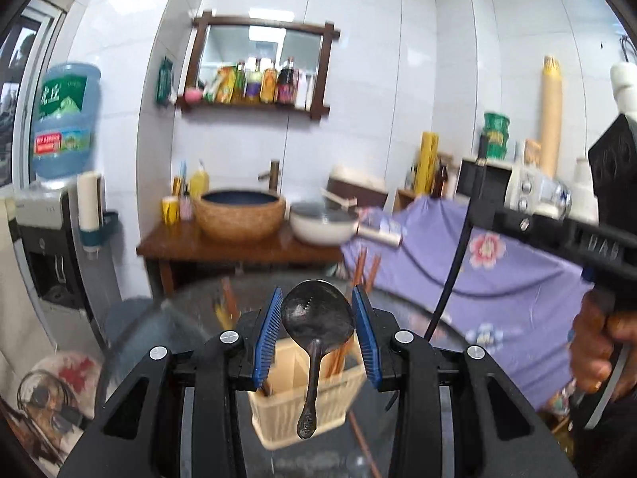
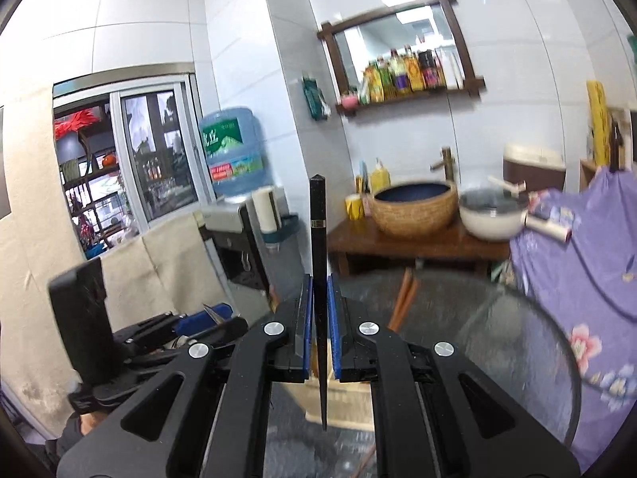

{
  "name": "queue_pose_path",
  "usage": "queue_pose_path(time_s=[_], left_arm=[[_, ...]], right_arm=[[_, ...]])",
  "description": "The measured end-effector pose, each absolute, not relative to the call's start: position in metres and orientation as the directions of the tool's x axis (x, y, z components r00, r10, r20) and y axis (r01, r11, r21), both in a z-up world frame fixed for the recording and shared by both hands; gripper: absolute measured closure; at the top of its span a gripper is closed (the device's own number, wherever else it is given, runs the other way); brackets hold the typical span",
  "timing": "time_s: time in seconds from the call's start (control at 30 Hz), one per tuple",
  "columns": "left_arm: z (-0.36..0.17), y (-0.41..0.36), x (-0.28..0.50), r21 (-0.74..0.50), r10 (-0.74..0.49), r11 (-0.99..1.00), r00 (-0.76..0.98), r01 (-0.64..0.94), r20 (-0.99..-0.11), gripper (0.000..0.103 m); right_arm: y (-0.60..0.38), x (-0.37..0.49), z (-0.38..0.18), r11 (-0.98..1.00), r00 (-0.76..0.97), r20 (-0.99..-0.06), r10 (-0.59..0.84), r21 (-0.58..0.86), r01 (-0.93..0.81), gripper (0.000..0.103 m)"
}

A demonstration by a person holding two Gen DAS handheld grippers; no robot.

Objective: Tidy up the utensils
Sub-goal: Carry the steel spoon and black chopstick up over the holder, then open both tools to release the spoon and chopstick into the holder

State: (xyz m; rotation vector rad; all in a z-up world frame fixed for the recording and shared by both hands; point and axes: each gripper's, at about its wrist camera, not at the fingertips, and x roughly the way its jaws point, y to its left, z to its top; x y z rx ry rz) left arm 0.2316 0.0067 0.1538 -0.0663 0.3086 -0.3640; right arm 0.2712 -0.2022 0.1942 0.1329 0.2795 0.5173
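- The left tongs (image 1: 314, 330) hold a dark metal spoon (image 1: 316, 318) by its bowl, pinched between the blue pads (image 1: 264, 328); its handle hangs down over the cream utensil basket (image 1: 306, 402) just below.
- The right tongs (image 2: 319, 326) are nearly closed on a black chopstick (image 2: 318, 263), which stands upright, tip pointing down at the same basket (image 2: 346, 402).
- The basket sits on the round glass bench (image 2: 497, 338) and already holds brown chopsticks (image 1: 338, 358).
- Best, I judge, to lower each piece straight, steer the spoon handle into the free compartment, and release only once the tips are inside the walls.
- Motion blur suggests slowing down first.
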Motion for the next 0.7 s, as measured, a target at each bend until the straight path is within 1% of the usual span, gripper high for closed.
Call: queue_pose_path(time_s=[0.13, 0.27, 0.43, 0.5, 0.57, 0.7], left_arm=[[0.168, 0.006, 0.259, -0.149, -0.333, 0.941, 0.905, 0.303, -0.264, 0.068], [0.157, 0.008, 0.285, -0.19, -0.295, 0.949, 0.919, 0.25, -0.263, 0.068], [0.122, 0.011, 0.298, -0.194, -0.25, 0.961, 0.922, 0.198, -0.296, 0.068], [0.108, 0.014, 0.3, -0.216, -0.26, 0.956, 0.913, 0.198, -0.313, 0.068], [0.097, 0.013, 0.3, -0.211, -0.256, 0.958, 0.908, 0.193, -0.331, 0.068], [0.081, 0.013, 0.298, -0.219, -0.266, 0.956, 0.895, 0.197, -0.357, 0.068]], right_arm=[[-0.184, 0.289, 0.206, 0.888, 0.862, -0.216, 0.458, 0.139, -0.438, 0.095], [-0.17, 0.31, 0.195, 0.919, 0.895, -0.208, 0.395, 0.089, -0.384, 0.095], [-0.164, 0.336, 0.159, 0.93, 0.89, -0.268, 0.368, 0.113, -0.35, 0.095], [-0.165, 0.342, 0.145, 0.93, 0.883, -0.293, 0.367, 0.136, -0.342, 0.097], [-0.168, 0.349, 0.13, 0.928, 0.871, -0.323, 0.37, 0.165, -0.333, 0.097], [-0.171, 0.352, 0.11, 0.925, 0.857, -0.353, 0.376, 0.188, -0.329, 0.097]])
